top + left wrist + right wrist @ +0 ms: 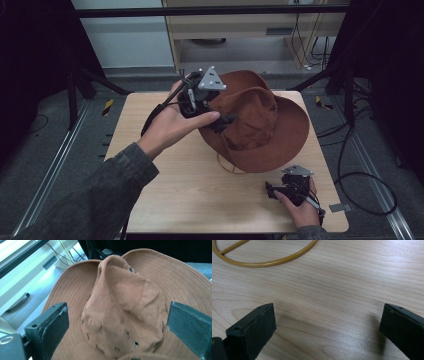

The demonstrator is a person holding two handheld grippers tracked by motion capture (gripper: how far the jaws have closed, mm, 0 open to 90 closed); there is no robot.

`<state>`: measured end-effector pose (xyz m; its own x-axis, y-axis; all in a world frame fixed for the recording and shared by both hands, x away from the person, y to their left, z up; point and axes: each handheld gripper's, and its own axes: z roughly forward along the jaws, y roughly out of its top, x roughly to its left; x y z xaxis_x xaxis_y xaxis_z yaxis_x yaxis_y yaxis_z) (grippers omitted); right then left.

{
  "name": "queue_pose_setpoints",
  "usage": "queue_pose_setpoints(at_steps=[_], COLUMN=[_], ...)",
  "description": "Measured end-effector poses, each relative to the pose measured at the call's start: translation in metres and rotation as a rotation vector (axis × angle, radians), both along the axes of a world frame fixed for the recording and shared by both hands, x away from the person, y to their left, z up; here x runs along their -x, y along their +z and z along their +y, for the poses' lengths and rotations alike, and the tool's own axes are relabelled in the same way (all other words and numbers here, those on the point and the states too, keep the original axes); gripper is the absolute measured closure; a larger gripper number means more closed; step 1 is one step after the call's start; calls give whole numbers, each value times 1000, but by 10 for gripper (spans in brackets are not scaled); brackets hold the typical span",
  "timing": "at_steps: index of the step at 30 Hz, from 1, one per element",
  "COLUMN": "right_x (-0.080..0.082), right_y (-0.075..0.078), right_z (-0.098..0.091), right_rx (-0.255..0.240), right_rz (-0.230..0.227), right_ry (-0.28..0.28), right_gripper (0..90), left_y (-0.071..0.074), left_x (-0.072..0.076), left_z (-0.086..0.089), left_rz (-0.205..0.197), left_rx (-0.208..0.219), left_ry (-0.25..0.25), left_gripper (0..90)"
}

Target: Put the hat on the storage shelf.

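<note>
A brown wide-brimmed hat (265, 125) lies on the right half of the wooden table (190, 195), its crown dented. My left gripper (225, 120) hangs over the hat's left side, held from the left by a hand. In the left gripper view the hat's crown (125, 297) sits between the jaws of the left gripper (117, 312), which stands open and apart from the cloth. The hat's tan chin cord (225, 167) loops onto the table in front of the brim. My right gripper (272, 191) rests near the table's front right corner, open over bare wood (337, 277), with the cord loop (267, 263) ahead of it.
A pale wooden cabinet (240, 30) stands beyond the table. Black cables (360, 175) trail over the floor at the right, and dark stand legs (95, 80) flank the table's far corners. A small grey tag (341, 207) lies at the front right edge.
</note>
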<state>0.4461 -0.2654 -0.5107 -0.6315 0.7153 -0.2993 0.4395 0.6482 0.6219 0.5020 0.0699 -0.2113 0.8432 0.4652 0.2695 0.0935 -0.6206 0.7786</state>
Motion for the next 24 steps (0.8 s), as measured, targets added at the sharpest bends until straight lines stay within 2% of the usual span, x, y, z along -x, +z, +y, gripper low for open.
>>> queue_pose_setpoints(at_steps=[5,7,10,13,15,18,20,23,24], right_x=[0,0,1,1,0,0,0,1,2], right_y=[0,0,1,1,0,0,0,0,-1], right_z=[0,0,0,0,0,0,0,0,2], right_rx=[0,0,2,1,3,3,4,5,-13], right_rz=[0,0,7,7,4,3,4,3,16], right_ry=[0,0,-5,-5,-6,-6,-6,-6,-18], right_gripper=[6,6,5,5,5,5,5,5,5], left_y=[-4,-7,-11,-14,-17,-24,-29,-41,-45], left_x=[9,13,20,27,32,41,45,49,49], left_z=[23,32,43,56,65,78,88,103,108], left_rz=[7,2,21,29,33,25,27,26,33], left_rx=[33,33,56,66,92,76,83,88,99], left_ry=[6,14,10,22,41,67,70,102,113], left_gripper=[31,24,23,23,24,28,28,30,30])
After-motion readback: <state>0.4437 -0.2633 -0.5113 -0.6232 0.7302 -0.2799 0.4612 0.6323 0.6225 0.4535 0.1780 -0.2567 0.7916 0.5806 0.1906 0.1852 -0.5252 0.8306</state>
